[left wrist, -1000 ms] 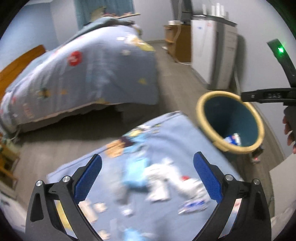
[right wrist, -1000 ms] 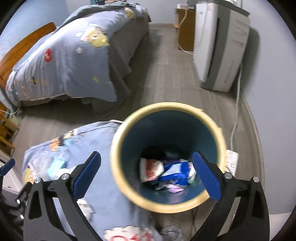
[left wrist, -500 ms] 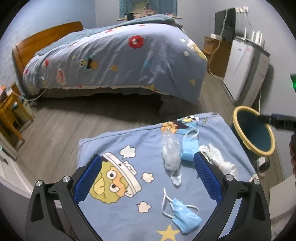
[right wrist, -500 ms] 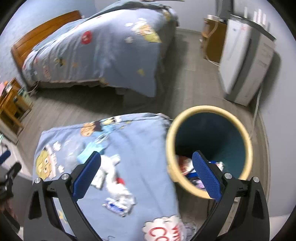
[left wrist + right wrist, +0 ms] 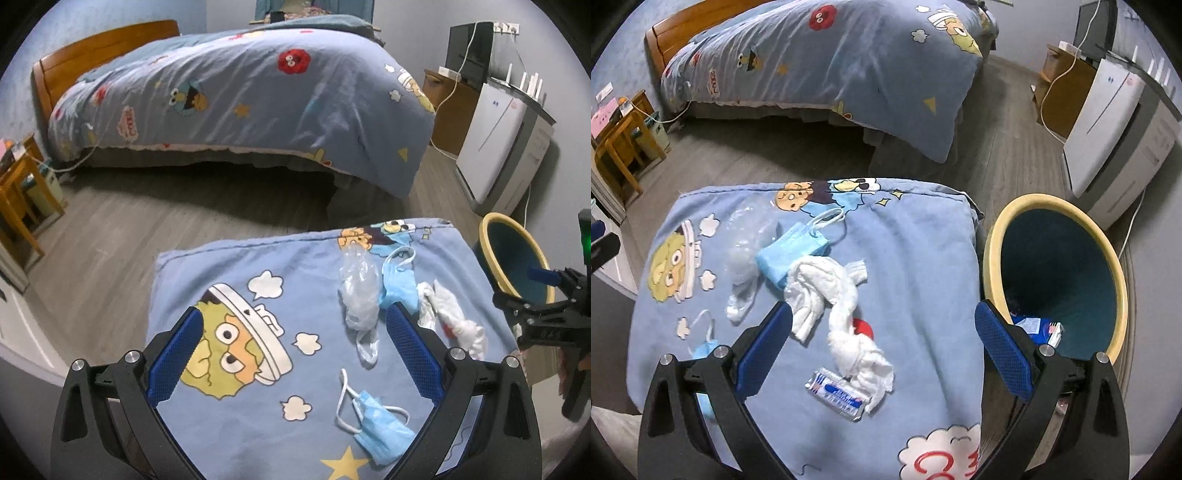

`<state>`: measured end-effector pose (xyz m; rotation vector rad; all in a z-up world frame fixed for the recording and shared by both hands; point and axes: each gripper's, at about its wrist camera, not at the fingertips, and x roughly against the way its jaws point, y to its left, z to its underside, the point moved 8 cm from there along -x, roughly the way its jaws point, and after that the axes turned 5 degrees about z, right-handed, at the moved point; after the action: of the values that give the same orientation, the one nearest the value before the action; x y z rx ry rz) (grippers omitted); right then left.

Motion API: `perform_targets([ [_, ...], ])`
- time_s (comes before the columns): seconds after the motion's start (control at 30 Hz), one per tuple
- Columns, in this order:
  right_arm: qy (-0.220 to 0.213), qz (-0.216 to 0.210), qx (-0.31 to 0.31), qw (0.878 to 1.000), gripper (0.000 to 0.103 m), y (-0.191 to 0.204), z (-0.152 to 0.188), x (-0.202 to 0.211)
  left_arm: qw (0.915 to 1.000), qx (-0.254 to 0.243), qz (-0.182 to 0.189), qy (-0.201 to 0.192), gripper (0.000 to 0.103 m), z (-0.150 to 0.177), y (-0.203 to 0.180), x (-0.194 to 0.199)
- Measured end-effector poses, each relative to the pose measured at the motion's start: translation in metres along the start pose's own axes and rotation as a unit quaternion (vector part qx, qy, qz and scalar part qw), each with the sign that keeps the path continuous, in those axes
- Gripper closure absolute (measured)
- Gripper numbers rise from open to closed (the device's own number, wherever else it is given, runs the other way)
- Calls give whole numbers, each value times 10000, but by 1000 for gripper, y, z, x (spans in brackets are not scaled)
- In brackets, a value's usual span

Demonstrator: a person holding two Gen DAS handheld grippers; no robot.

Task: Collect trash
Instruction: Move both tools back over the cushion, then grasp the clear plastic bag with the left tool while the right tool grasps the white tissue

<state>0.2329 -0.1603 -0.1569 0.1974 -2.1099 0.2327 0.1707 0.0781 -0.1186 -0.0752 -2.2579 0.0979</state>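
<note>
- Trash is seen scattered across a cartoon-print cloth (image 5: 923,258): a white crumpled tissue wad (image 5: 846,306), a folded blue face mask (image 5: 792,254), a clear plastic bag (image 5: 742,258), a foil wrapper (image 5: 838,395) and a second blue mask (image 5: 380,424) near the front edge.
- A yellow-rimmed bin (image 5: 990,251) is placed just beside the cloth's right edge, with wrappers already lying at its bottom.
- Both tools are held released and empty: the right hand-held gripper (image 5: 882,347) is poised above the tissue wad and wrapper, the left hand-held gripper (image 5: 295,354) above the printed cloth beside the clear bag.
- Overlap is judged the main risk: the tissue lies on the mask and against the wrapper, so one pinch could drag a neighbour or snag an ear loop.
- The soft cloth could be caught with thin items, and a light piece could be dropped short of the bin.
- What supports the cloth is hidden; the bin's floor is partly blocked by a finger, and the second mask is partly covered in the right view.
</note>
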Motion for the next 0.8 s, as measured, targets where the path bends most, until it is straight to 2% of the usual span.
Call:
perform_targets([
  [0.3, 138, -221, 260, 9993, 7, 10, 7, -28, 9995, -235, 42, 190, 5, -3, -15, -38],
  [0.37, 277, -260, 386, 9985, 13, 14, 12, -36, 9989, -367, 82, 269, 5, -2, -22, -50],
  [0.6, 467, -503, 546, 9962, 21, 20, 20, -46, 9970, -534, 218, 513, 7, -2, -37, -81],
  [0.67, 520, -592, 583, 9952, 32, 22, 21, -48, 9959, -637, 255, 591, 8, -2, -44, -88],
  [0.8, 648, -698, 625, 9935, 44, 22, 25, -52, 9939, -793, 322, 702, 10, 0, -55, -102],
])
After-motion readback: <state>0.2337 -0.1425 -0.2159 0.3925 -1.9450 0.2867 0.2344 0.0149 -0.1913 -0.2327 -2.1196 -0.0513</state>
